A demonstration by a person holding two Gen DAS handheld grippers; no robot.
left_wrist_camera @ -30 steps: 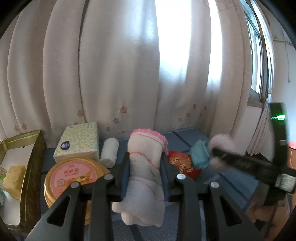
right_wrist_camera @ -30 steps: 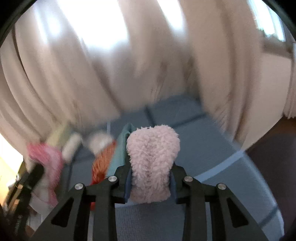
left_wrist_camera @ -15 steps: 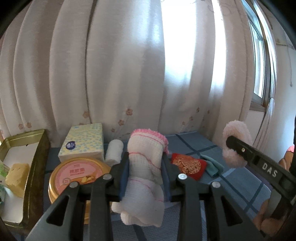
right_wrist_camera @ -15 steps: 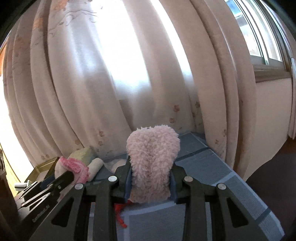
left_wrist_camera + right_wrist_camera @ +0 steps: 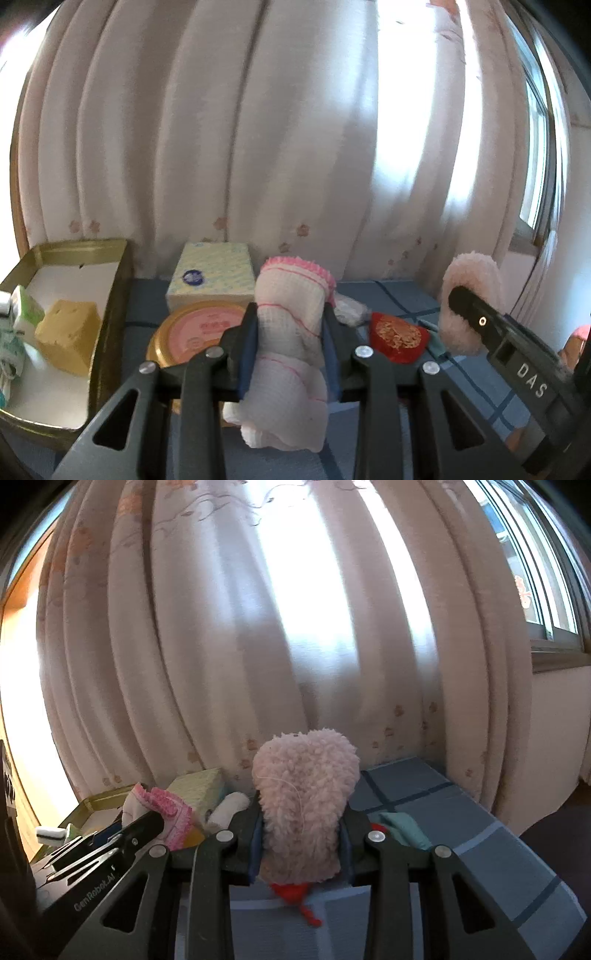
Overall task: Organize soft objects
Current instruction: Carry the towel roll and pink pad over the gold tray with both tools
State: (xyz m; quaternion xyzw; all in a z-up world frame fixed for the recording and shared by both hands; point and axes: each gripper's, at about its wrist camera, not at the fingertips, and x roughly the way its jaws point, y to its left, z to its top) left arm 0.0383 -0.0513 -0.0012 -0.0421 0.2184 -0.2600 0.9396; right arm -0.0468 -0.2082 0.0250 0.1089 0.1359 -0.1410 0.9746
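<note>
My left gripper is shut on a white knitted cloth with a pink trim, held above the blue checked tabletop. My right gripper is shut on a fluffy pink pad; it shows at the right of the left wrist view. A gold tray at the left holds a yellow cheese-shaped sponge. A red embroidered pouch and a teal cloth lie on the table between the grippers.
A yellow tissue pack and a round gold tin with a pink lid sit behind my left gripper. A small white roll lies by them. Curtains hang close behind the table; a window is at the right.
Both grippers have risen and swung left, so the gold tray shows more fully. The right gripper has steadied after a fast blurred move. Both keep their hold.
</note>
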